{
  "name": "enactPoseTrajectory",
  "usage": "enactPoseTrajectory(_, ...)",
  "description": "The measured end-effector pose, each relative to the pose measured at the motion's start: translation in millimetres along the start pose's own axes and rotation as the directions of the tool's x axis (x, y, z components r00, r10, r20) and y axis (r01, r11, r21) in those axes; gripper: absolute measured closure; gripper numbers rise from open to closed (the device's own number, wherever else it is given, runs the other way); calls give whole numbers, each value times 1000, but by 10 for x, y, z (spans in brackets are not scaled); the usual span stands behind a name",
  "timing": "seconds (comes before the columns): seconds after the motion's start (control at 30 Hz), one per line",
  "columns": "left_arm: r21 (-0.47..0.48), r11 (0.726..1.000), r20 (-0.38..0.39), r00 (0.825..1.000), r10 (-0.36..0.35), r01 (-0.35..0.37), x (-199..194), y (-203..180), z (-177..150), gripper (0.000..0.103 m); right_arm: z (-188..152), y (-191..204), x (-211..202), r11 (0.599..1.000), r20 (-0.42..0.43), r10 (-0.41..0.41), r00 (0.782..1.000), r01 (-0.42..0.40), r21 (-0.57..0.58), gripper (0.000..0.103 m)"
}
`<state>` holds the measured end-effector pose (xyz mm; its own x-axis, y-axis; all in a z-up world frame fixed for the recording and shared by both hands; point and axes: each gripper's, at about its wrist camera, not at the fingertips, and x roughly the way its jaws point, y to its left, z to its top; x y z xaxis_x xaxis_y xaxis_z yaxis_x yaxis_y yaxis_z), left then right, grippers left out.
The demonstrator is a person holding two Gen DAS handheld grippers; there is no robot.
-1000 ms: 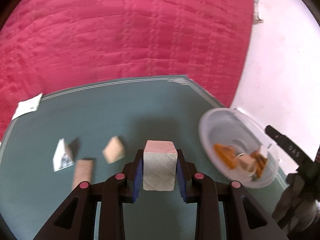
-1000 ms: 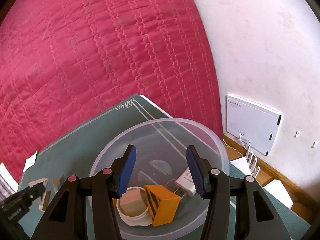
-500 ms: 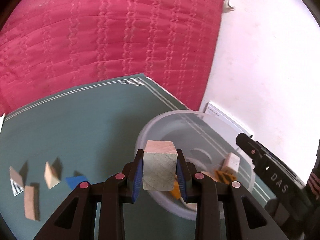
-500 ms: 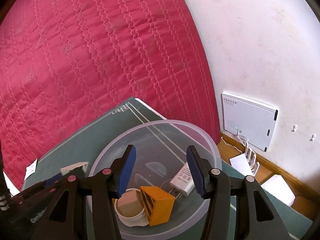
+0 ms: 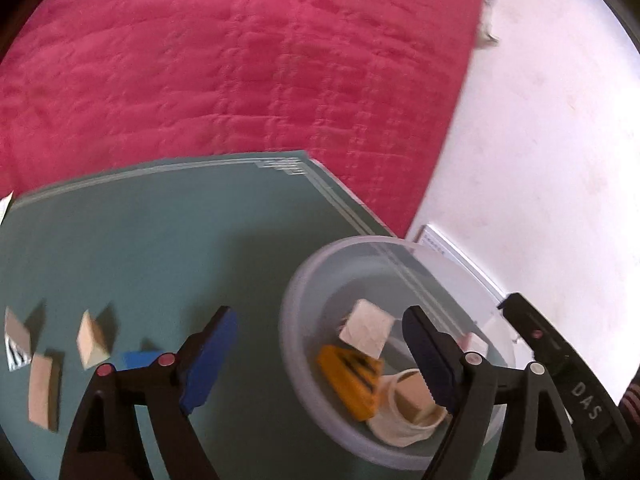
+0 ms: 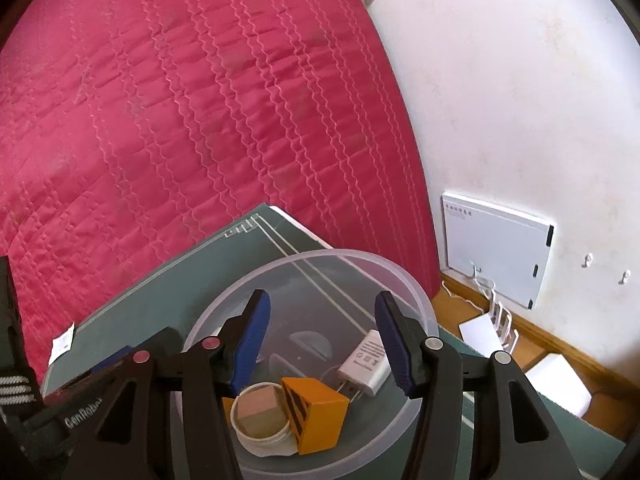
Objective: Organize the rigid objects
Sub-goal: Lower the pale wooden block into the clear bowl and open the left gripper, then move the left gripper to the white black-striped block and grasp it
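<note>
A clear plastic bowl [image 5: 296, 320] stands on the teal mat [image 5: 160, 248]. My left gripper [image 5: 320, 348] is open and empty above its near left rim. A pale wooden cube [image 5: 366, 330] sits tilted in the bowl atop an orange block [image 5: 348, 376] and a white cup [image 5: 404, 412]. In the right wrist view my right gripper [image 6: 322, 340] is open and empty above the bowl [image 6: 416, 308], over the cup [image 6: 260, 412], the orange block [image 6: 316, 408] and a white charger plug [image 6: 366, 360]. The cube does not show there.
Left of the bowl on the mat lie a wooden wedge [image 5: 91, 340], a flat wooden block [image 5: 42, 392], a striped wedge [image 5: 17, 340] and a blue piece [image 5: 138, 358]. Red quilt [image 5: 240, 72] lies behind, white wall [image 6: 520, 100] and a white panel [image 6: 496, 248] at right.
My left gripper carried the wooden cube rightward over the bowl, then opened; the cube now lies in the bowl. My right gripper stayed open over the bowl.
</note>
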<state>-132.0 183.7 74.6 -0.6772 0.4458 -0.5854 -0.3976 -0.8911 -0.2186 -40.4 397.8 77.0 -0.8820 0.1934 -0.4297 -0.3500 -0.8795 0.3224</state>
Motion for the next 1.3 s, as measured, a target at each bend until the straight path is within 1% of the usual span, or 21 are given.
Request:
enactPoseTrajectory(0.03,-10,1000,7,1000,11,-10,-28,45,-4,16,-6,25,3,1000,2,1,1000,-1,-10,47)
enactPoseTrajectory(0.1,-13,998,25,998,57,-56,-97,111,-7,16,-20,57,4,1000,4,4,1000,-4,-24,47)
enactPoseTrajectory(0.17,-9,994,46,993,109,-109,-171,152,-6,16,-40,85,16,999,0,7,1000,-7,-36,47)
enactPoseTrajectory(0.23,-2,990,58,988,142,-143,-223,164,-22,16,-51,102,18,999,-2,9,1000,-9,-42,47)
enactPoseTrajectory(0.47,4,974,79,971,225,-226,-374,282,-12,16,-121,209,19,995,-5,40,999,-41,-89,47)
enactPoseTrajectory(0.63,-26,960,84,956,280,-279,-504,519,-32,16,-224,366,-12,983,-13,86,996,-87,-161,47)
enactPoseTrajectory(0.8,-67,933,78,931,357,-353,-677,875,-102,16,-322,493,-67,966,-6,123,992,-121,-227,47)
enactPoseTrajectory(0.93,-93,910,63,909,411,-405,-802,1152,-171,16,-385,570,-53,955,-22,140,990,-141,-260,47)
enactPoseTrajectory(0.97,-101,901,58,901,429,-422,-840,1240,-196,16,-401,581,-54,953,-26,143,989,-145,-265,47)
enactPoseTrajectory(1.17,-133,868,26,874,485,-478,-973,1576,-346,16,-451,634,-26,942,-49,162,986,-169,-288,47)
enactPoseTrajectory(1.3,-136,854,2,862,508,-503,-975,1702,-404,16,-471,674,-31,933,-62,180,982,-190,-306,47)
